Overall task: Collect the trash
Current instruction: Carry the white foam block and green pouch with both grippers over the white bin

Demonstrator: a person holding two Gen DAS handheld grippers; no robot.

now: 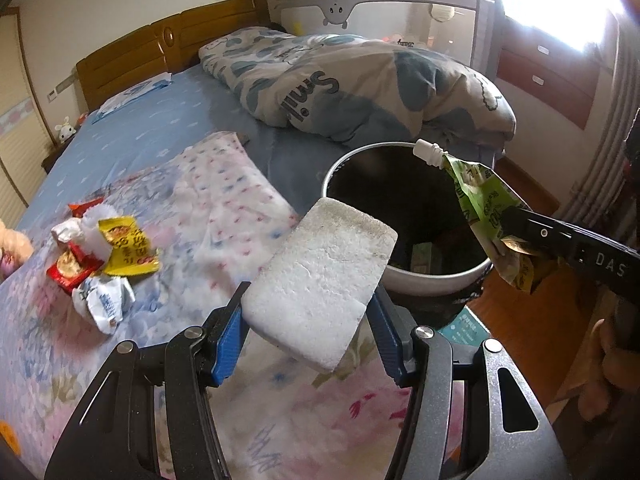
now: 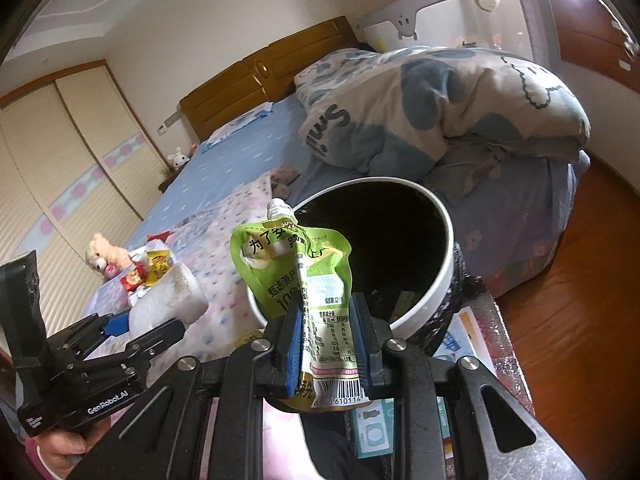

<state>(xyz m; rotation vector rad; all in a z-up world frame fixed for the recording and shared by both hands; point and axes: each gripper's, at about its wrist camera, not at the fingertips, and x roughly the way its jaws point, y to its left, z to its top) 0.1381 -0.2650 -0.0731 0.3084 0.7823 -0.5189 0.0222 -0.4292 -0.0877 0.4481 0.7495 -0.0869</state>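
Note:
My left gripper (image 1: 308,300) is shut on a white foam block (image 1: 320,276) and holds it above the bed, just left of the trash bin's rim (image 1: 436,280). My right gripper (image 2: 326,308) is shut on a green drink pouch (image 2: 296,268) with a white spout, held over the near edge of the trash bin's rim (image 2: 436,288). The pouch (image 1: 484,208) and the right gripper (image 1: 516,220) show at the right of the left wrist view. The bin is lined in black and holds some trash. A pile of crumpled wrappers (image 1: 100,256) lies on the bed at left.
A folded blue-and-white duvet (image 1: 360,80) lies beyond the bin. A floral blanket (image 1: 200,200) covers the near bed. A teddy bear (image 2: 106,256) sits beside the wrappers (image 2: 150,270). A wooden headboard (image 1: 168,48) is at the back, wooden floor (image 2: 580,300) at right.

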